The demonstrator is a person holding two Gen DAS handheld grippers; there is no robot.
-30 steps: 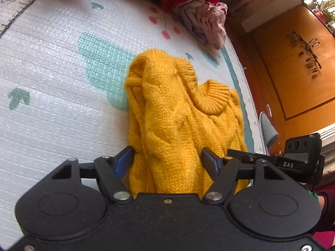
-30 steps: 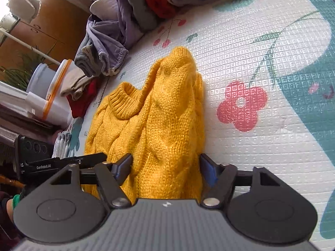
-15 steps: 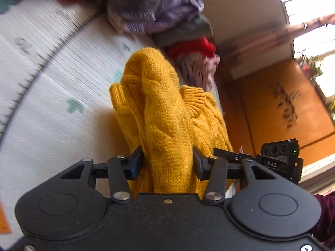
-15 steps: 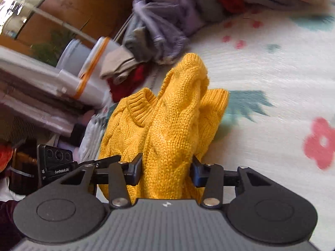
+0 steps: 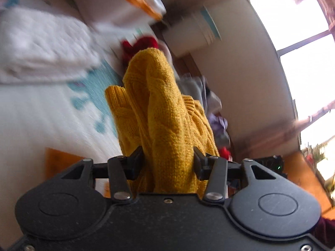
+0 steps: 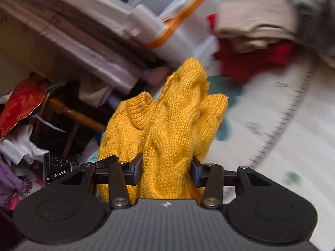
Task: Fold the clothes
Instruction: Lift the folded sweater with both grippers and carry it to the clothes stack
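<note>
A yellow cable-knit sweater (image 5: 165, 113) is bunched and folded over, held up off the play mat. My left gripper (image 5: 168, 161) is shut on one thick fold of it. My right gripper (image 6: 166, 167) is shut on another fold of the same sweater (image 6: 171, 121), whose ribbed collar (image 6: 140, 108) shows at the left. Each gripper's body shows at the edge of the other's view. Both views are motion-blurred.
The white play mat (image 5: 41, 115) with teal prints lies below. A white plastic tub with an orange rim (image 6: 180, 27) stands close ahead, beside red (image 6: 251, 58) and beige clothes (image 6: 255, 23). A white knit garment (image 5: 41, 48) lies at the left. Clutter and a wooden chair (image 6: 69, 113) crowd the right view's left side.
Both grippers closed on the sweater, lifted it off the mat and swung it towards the tub and clothes pile. The background has shifted fast and blurred.
</note>
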